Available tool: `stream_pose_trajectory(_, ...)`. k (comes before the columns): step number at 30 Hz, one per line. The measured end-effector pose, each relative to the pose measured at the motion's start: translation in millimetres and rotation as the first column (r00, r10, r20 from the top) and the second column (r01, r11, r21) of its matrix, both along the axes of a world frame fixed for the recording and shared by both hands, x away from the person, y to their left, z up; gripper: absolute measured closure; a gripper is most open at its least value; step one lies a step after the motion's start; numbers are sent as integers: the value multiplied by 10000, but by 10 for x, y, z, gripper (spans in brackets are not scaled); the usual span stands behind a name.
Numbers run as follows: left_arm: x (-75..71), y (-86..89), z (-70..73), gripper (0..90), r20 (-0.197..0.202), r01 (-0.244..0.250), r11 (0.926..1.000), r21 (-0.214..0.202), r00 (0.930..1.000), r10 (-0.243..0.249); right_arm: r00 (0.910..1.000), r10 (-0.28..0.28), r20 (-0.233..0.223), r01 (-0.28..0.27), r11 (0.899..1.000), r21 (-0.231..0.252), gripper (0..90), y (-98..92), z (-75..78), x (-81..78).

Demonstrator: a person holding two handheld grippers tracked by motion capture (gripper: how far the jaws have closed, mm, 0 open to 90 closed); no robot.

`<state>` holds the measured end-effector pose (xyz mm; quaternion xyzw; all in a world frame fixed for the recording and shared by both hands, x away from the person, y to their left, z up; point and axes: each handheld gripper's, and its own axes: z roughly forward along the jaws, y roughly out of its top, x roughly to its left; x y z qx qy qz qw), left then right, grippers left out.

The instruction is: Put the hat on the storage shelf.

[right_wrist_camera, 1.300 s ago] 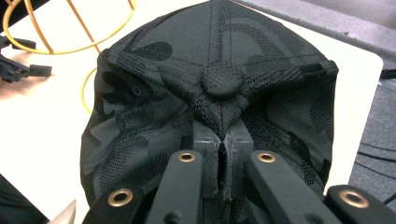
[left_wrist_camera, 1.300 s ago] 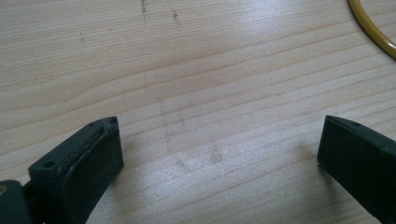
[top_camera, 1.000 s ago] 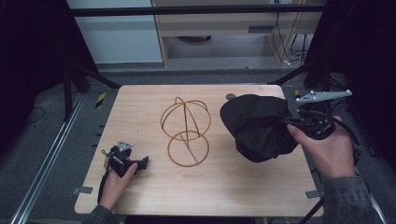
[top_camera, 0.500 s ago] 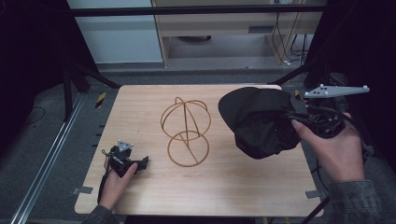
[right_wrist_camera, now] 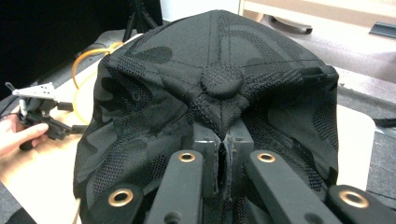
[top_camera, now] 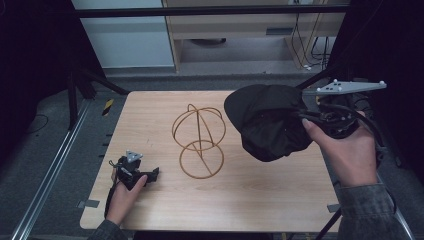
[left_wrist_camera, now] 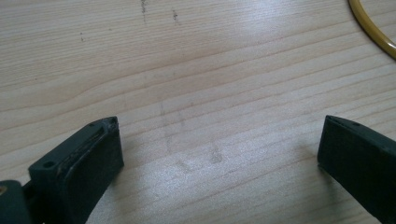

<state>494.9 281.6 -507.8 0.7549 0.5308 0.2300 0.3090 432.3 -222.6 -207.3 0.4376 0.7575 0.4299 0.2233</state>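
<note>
Right gripper view showed the right gripper (right_wrist_camera: 219,156) with its two black jaws pressed almost together, a fold of the black cap (right_wrist_camera: 210,102) pinched between the pads. The pinch sat just below the cap's crown button, on the quilted, camouflage-patterned fabric. The cap hung from that single pinch point with its crown facing the camera.

High view showed the same right gripper (top_camera: 305,119) held in the person's right hand (top_camera: 345,150) above the right edge of the tabletop (top_camera: 150,110). The cap (top_camera: 267,122) was clear of the wood, suspended over the right half of the tabletop, nearer the far edge than the near one. It hung just beside the wire stand (top_camera: 198,141) without touching it. The stand, two brass-coloured hoops over a round base ring, stood upright near the middle of the tabletop.

The left gripper (top_camera: 150,175) rested on the tabletop near the near-left corner, held in the left hand (top_camera: 125,192). Left gripper view showed its jaws spread wide, with bare wood between the pads (left_wrist_camera: 100,149) and nothing gripped. An arc of the stand's base ring (left_wrist_camera: 369,28) appeared at the top right corner of that view, well apart from the jaws.
</note>
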Motion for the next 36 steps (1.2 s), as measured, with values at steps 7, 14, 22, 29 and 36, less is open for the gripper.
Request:
stream_pose_trajectory(7,0,0,0,0,2,2,10000,-2,10000,-2,9996,259,140,-260,9996,88,866,228,60,121)
stream_pose_trajectory(14,0,0,0,0,2,0,10000,-1,10000,0,9979,535,360,-542,9983,195,866,463,134,220)
stream_pose_trajectory(22,0,0,-1,0,5,1,10000,-4,10000,-1,9958,838,375,-849,9959,300,866,699,175,317)
stream_pose_trajectory(29,0,0,0,0,1,1,10000,-4,10000,-1,9925,1190,297,-1197,9925,233,867,925,162,396)
stream_pose_trajectory(36,0,-2,-2,0,20,-21,10000,-24,10000,21,9879,1552,-16,-1552,9878,98,866,1176,53,485)
